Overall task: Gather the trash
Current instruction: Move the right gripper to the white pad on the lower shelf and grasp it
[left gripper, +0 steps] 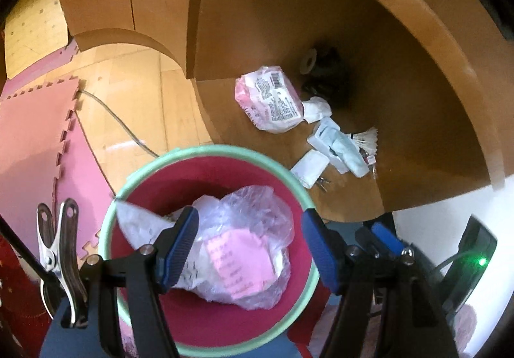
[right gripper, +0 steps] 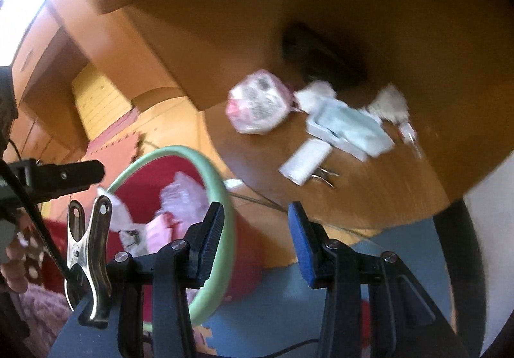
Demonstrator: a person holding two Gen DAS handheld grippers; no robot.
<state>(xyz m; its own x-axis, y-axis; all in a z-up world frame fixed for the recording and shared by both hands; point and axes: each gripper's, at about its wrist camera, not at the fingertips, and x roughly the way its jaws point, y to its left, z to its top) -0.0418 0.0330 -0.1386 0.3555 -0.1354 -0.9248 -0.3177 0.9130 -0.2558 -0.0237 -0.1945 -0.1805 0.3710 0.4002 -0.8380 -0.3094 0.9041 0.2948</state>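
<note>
Both tongs gaping, holding nothing: left gripper (left gripper: 249, 240) hovering over bin (left gripper: 205, 154); right gripper (right gripper: 255, 239) facing pink wrapper (right gripper: 257, 102) mid-desk (right gripper: 385, 36), looking light, crinkly, slippery; pinching bunched edge advisable.

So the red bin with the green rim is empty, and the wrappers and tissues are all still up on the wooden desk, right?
Not quite. The red bin already holds a crumpled clear plastic bag with pink paper inside, as the left wrist view shows. The rest holds: wrappers and tissues still lie on the wooden desk.

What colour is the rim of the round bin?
Mint green rim; sharpest in the left wrist view.
</note>
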